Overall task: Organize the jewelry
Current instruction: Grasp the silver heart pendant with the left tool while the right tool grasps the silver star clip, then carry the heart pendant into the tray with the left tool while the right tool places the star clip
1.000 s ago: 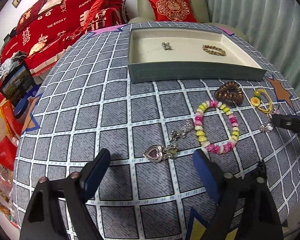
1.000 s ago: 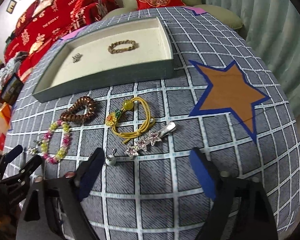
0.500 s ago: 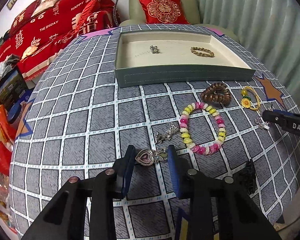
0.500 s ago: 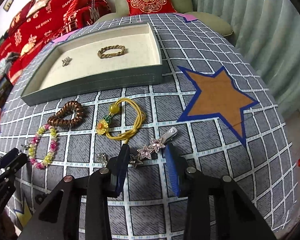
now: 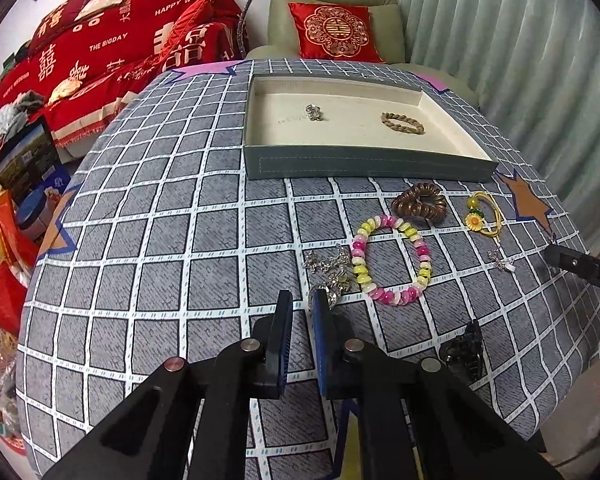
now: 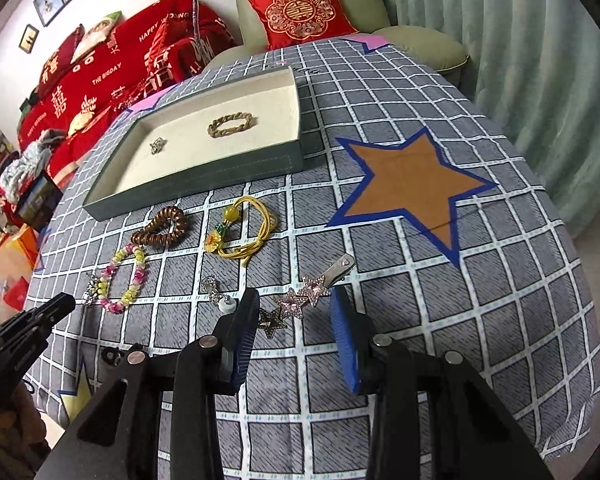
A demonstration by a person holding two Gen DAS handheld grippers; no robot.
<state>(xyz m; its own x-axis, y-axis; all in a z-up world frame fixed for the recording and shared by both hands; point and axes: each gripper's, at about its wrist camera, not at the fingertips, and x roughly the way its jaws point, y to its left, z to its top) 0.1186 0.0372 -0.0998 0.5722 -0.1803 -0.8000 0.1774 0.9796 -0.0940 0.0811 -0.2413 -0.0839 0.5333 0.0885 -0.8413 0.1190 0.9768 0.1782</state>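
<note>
Rightward, bare tablecloth (image 6: pixel 500 300) spreads from right claw (image 6: pixel 296 312) to edge.

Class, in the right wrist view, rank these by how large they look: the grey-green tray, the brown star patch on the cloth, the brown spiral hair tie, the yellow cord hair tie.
1. Grey-green tray
2. Brown star patch
3. Brown spiral hair tie and yellow cord hair tie look alike, so unranked.

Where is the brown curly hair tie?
In the left wrist view the brown curly hair tie lies on the checked tablecloth, just in front of the tray, between the bead bracelet and the yellow flower tie.
</note>
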